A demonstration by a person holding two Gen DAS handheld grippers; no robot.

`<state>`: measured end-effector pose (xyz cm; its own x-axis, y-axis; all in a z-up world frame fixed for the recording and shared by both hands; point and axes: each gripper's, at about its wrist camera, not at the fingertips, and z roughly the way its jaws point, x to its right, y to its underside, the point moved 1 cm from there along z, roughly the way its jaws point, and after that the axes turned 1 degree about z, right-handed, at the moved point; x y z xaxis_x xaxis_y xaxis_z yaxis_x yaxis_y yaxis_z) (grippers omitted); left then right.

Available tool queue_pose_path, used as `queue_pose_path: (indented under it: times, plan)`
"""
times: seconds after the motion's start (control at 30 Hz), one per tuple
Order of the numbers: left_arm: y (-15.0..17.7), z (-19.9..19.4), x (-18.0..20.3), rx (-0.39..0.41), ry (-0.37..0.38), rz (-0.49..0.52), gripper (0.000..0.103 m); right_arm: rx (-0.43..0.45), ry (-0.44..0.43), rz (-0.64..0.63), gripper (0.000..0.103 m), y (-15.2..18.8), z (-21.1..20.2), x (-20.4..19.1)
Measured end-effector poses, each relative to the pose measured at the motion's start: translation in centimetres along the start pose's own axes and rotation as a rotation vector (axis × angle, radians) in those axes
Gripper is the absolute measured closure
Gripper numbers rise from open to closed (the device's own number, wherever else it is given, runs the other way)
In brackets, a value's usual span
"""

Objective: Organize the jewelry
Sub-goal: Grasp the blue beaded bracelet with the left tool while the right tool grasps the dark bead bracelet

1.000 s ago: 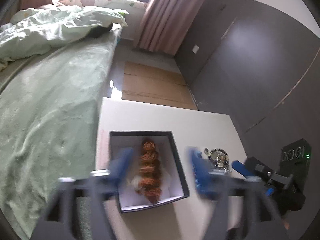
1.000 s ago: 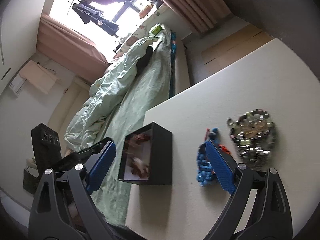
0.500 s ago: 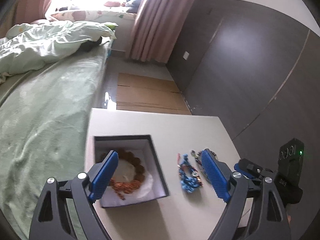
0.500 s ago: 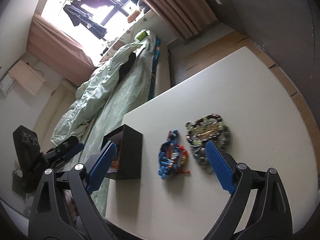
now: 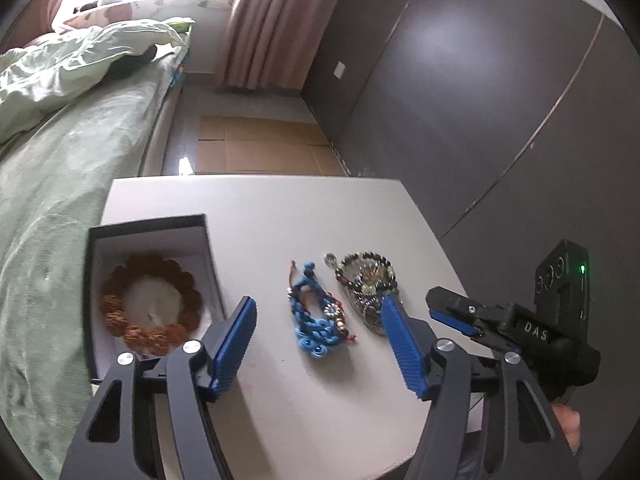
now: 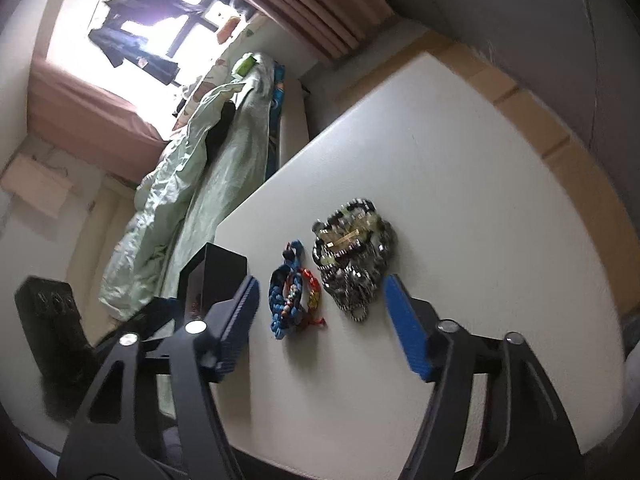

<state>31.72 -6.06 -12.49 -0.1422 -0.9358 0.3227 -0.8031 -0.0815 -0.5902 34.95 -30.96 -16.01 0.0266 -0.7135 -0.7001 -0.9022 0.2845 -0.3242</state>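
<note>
**Both jaws narrowing over table, nothing held yet**

L gripper [image 5: 316, 340]: jaws spread but closing; blue pads clear of everything. Blue braided bracelet [image 5: 316, 320] lies flat on the white table [image 5: 280, 400] btwn and just ahead of the pads, nearer the R-side pad; no contact. Judged target of this gripper, since it sits centred in the gap.

R gripper [image 6: 320, 320]: jaws also spread and closing, empty. In its view the blue bracelet [image 6: 290, 296] and the dark beaded pile [image 6: 352, 256] both fall btwn the pads and just ahead of the tips; beaded pile toward the R-side pad, bracelet toward the L-side one. Which it aims for: cannot tell.

Beside L gripper's L-side pad: black box [image 5: 96, 288], lid off, white lining, brown beaded bracelet [image 5: 150, 306] coiled flat inside. Prob. the collection spot, so the remaining 2 pieces likely go there too. Beaded pile [image 5: 368, 284] just beyond L gripper's R-side pad, touching or nearly touching the blue bracelet; snag risk on lift.

Further out past the tips: bare tabletop, then floor w/ cardboard sheet [image 5: 260, 144]. Off to L-pad side: bed w/ green bedding [image 5: 60, 160]. Far: pink curtain [image 5: 272, 20], dark wall.
</note>
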Motion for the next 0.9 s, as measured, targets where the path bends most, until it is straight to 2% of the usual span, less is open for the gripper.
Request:
queue_pose_path:
  times: [0.1,0.27,0.47,0.6,0.67,0.8,0.9]
  plan:
    - [0.3,1.1,0.9,-0.023,0.0,0.021,0.044,-0.004,0.002,0.046,0.048,-0.2,0.0,1.0]
    - [0.9,3.3,2.0,-0.069,0.005,0.047,0.052,-0.021,-0.024,0.113,0.063,-0.4,0.2,2.2]
    - [2.1,6.5,3.4,-0.126,-0.022,0.103,0.063,-0.033,0.006,0.118,0.063,-0.8,1.1,2.2]
    - [2.6,8.5,3.7,-0.162,-0.07,0.141,0.072,-0.046,0.01,0.127,0.063,-0.8,1.8,2.0]
    - [2.7,8.9,3.7,-0.155,-0.097,0.159,0.074,-0.03,-0.001,0.139,0.063,-1.0,1.7,2.0]
    - [2.7,9.3,3.6,-0.157,-0.136,0.186,0.091,0.01,0.006,0.146,0.063,-1.8,1.5,1.9]
    - [2.6,9.0,3.2,-0.161,-0.116,0.176,0.094,0.008,0.018,0.154,0.063,-2.3,2.1,1.9]
